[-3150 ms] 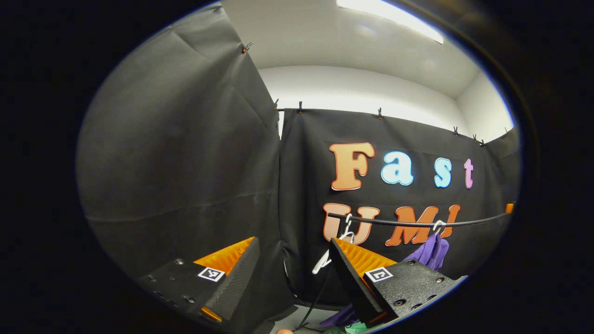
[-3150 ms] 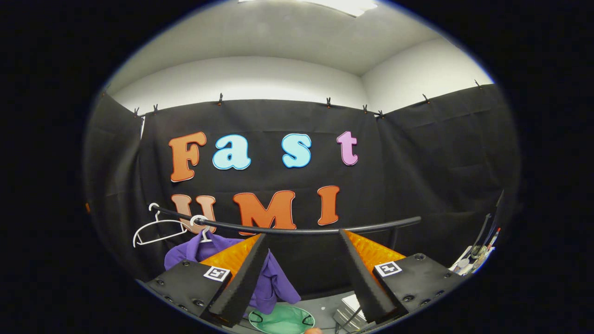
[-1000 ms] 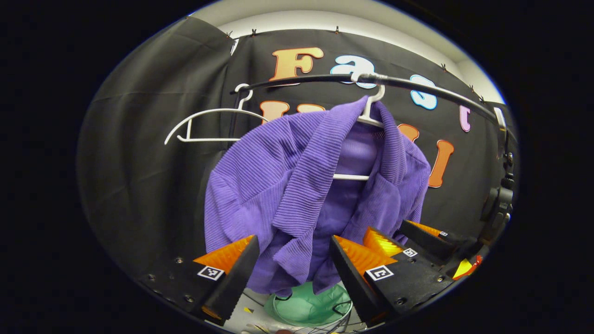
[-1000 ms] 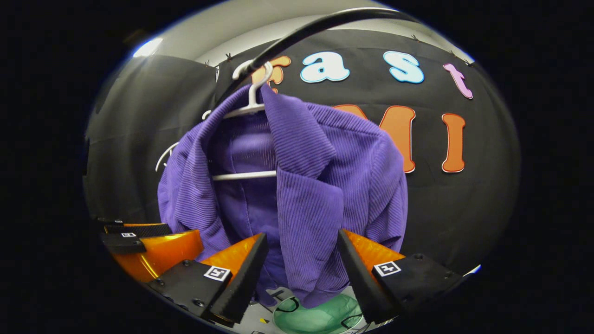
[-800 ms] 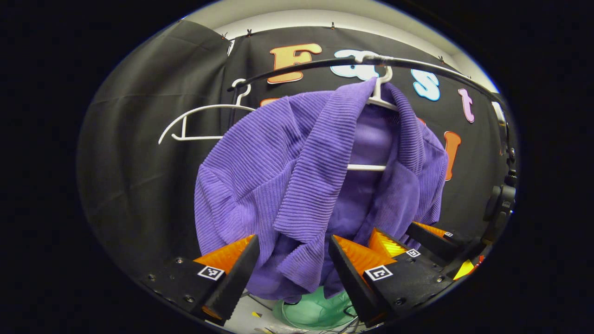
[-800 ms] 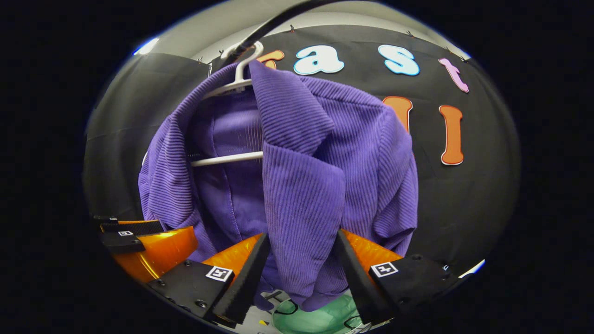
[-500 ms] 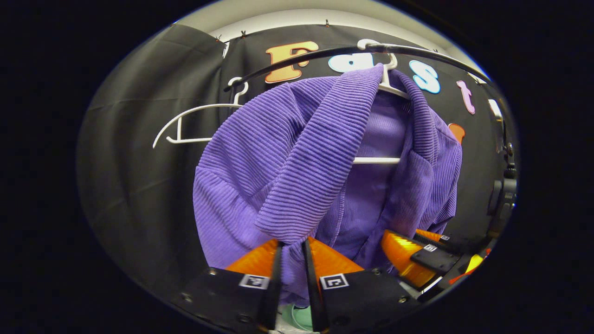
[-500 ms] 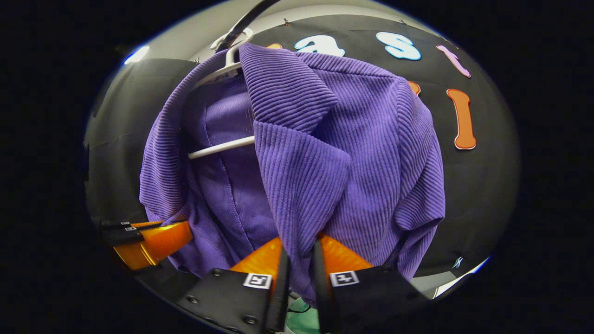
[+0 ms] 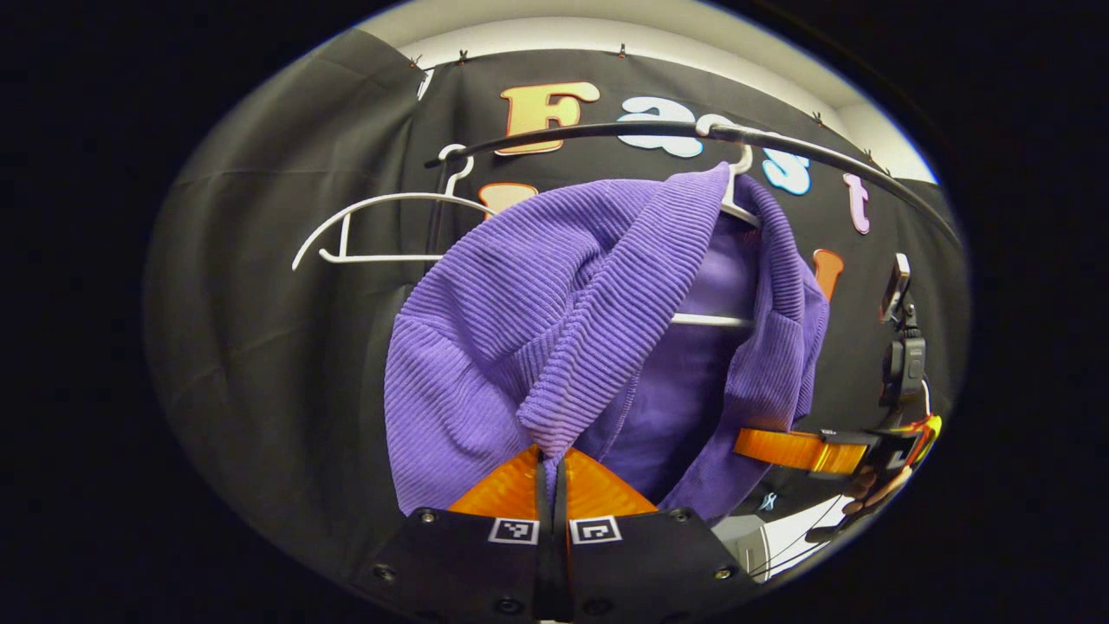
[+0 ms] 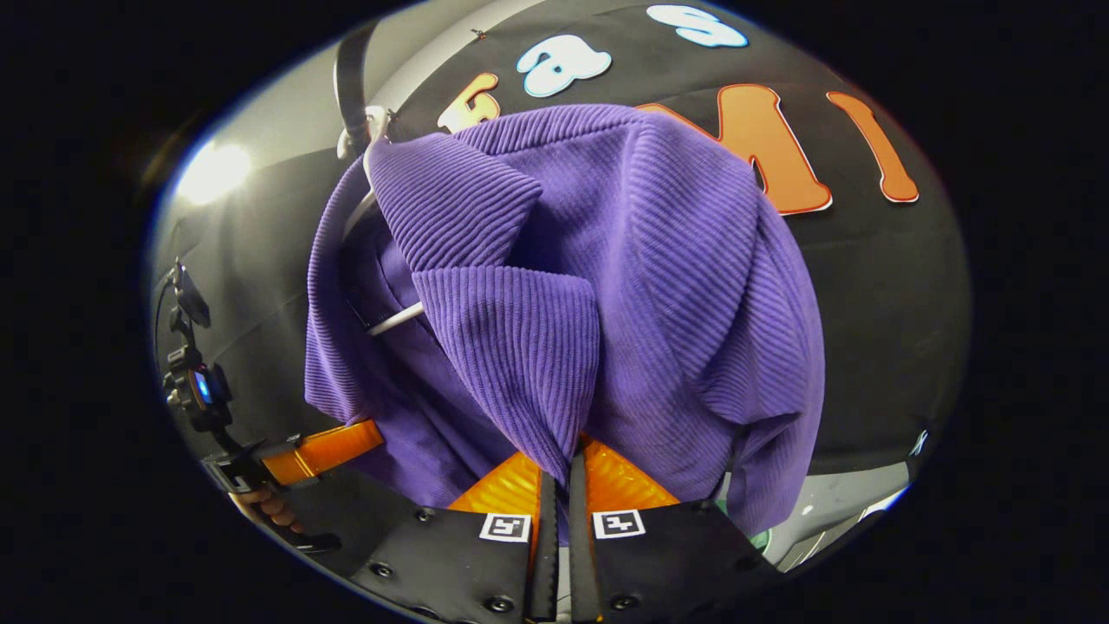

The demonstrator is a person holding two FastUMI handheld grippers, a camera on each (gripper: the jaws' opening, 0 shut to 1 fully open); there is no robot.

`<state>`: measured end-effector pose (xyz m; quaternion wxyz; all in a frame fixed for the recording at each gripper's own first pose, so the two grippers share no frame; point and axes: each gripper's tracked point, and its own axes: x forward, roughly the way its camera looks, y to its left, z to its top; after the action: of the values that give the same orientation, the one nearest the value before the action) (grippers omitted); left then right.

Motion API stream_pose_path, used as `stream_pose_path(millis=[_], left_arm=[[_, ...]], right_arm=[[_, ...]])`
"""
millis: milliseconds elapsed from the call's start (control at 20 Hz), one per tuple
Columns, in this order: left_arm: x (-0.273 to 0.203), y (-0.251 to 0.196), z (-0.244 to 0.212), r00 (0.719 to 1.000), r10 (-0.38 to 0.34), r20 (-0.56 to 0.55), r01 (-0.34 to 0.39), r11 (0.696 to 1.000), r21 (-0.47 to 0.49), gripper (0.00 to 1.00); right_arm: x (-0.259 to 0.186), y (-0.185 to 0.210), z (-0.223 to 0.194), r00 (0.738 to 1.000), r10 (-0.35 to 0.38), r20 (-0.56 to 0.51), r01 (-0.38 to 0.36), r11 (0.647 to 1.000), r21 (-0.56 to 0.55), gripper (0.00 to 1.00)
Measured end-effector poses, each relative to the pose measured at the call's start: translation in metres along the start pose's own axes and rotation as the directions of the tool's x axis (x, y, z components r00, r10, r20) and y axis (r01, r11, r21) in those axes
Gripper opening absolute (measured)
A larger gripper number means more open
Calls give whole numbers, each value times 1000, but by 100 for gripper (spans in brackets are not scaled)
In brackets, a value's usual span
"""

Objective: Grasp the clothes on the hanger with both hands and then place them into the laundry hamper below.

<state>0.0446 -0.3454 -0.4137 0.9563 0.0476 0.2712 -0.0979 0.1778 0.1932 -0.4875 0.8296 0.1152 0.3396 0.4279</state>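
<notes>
Under the black rail [image 9: 606, 132], purple ribbed jacket [image 9: 554, 295] draped on a white hanger [image 9: 732, 186]; left gripper [image 9: 548, 464] pinching its front edge at 6 o'clock; right gripper [image 10: 561, 464] clamped on the other lapel; empty hanger [image 9: 372, 227] at 10 o'clock

Clothes rail [image 9: 606, 132]: dark, curved bar running across the upper part of the left gripper view; a short stretch of it [image 10: 351, 82] shows at the top left of the right gripper view.
Empty hanger [image 9: 381, 227]: white, hooked over the rail near its left end, bare, hanging level.
Booth wall [image 9: 260, 347]: black cloth, clipped along its top edge, creased in places.
Ceiling light [image 10: 212, 172]: bright glare at the upper left of the right gripper view.
</notes>
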Motion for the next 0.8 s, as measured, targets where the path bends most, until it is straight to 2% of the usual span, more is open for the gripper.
stream_pose_path(millis=[100, 200, 400, 600, 800], left_arm=[[-9, -5, 6, 998, -66, 7, 66, 997, 37, 0], [-22, -2, 8, 994, -108, 4, 108, 992, 65, 0], [-45, 0, 30, 985, -168, 49, 167, 985, 38, 0], [-68, 20, 56, 983, -152, 107, 147, 988, 50, 0], [-83, 47, 92, 976, -102, 193, 109, 994, -23, 0]], right_arm=[[-12, 9, 4, 998, 56, -30, -56, 998, 3, 13], [-24, 6, 6, 996, 75, -58, -73, 997, 34, 13], [-44, -5, 30, 994, 94, -49, -89, 990, 108, 13], [-63, -11, 57, 991, 130, -22, -125, 978, 167, 13], [-67, -17, 98, 982, 169, 84, -188, 926, 329, 13]])
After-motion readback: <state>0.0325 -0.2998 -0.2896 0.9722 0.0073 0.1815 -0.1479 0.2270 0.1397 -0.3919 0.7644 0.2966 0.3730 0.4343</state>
